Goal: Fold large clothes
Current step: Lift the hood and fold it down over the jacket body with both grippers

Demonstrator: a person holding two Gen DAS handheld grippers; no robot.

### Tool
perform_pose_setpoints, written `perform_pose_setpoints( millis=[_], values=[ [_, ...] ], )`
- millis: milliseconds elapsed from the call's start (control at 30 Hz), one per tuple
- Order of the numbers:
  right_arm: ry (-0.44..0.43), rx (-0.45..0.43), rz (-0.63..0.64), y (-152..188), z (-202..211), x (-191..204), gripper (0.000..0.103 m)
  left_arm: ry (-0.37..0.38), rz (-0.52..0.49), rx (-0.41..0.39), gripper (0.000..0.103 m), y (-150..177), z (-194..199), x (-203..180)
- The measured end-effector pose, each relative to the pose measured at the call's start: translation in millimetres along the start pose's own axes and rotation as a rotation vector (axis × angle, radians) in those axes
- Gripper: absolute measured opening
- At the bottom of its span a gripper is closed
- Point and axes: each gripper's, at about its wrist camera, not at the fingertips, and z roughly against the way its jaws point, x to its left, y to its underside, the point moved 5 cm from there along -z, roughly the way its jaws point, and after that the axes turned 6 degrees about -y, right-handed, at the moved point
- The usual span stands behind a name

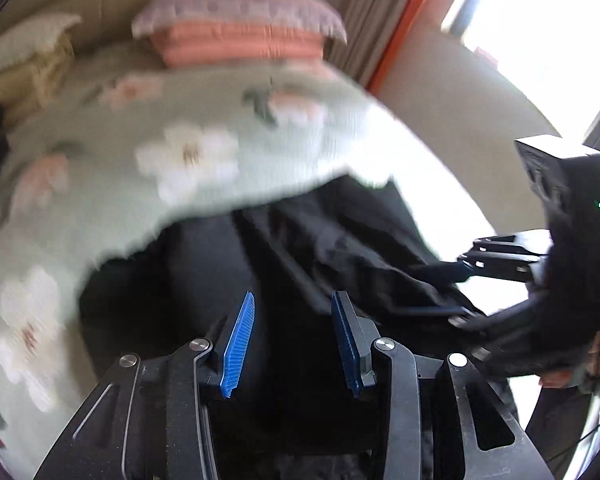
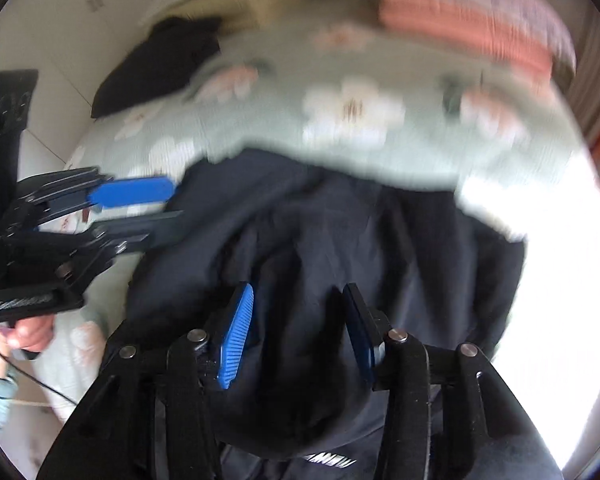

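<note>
A large black garment (image 1: 300,256) lies crumpled on a pale green bed cover with flowers (image 1: 148,152); it also shows in the right wrist view (image 2: 320,240). My left gripper (image 1: 292,340) is open over the garment, nothing between its blue pads. My right gripper (image 2: 300,332) is open above the same garment, empty. The right gripper shows at the right in the left wrist view (image 1: 456,288), at the garment's edge. The left gripper shows at the left in the right wrist view (image 2: 168,204). Both views are blurred.
A stack of pink and purple folded bedding (image 1: 240,36) sits at the far end of the bed. Another black garment (image 2: 156,64) lies at the bed's far left. A bright window (image 1: 548,32) and curtains are at the right.
</note>
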Motion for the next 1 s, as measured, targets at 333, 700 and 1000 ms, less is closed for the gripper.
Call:
perform_pose_setpoints(
  millis=[333,700,1000],
  values=[
    [0.052,0.119,-0.105,150.9,-65.3,-20.6,0.049,-0.100,0.069,0.189,0.040,158.7,-68.2,-5.1],
    [0.111,-0.159,0.013,36.2,74.0,-11.9,0.085,-0.148,0.075,-0.037,0.063,73.1,43.5,5.1],
    [0.152,0.041,-0.016,8.1,-89.5,-43.9,0.082,-0.202,0.132,0.075,0.068,62.6,-82.5,35.6]
  ],
)
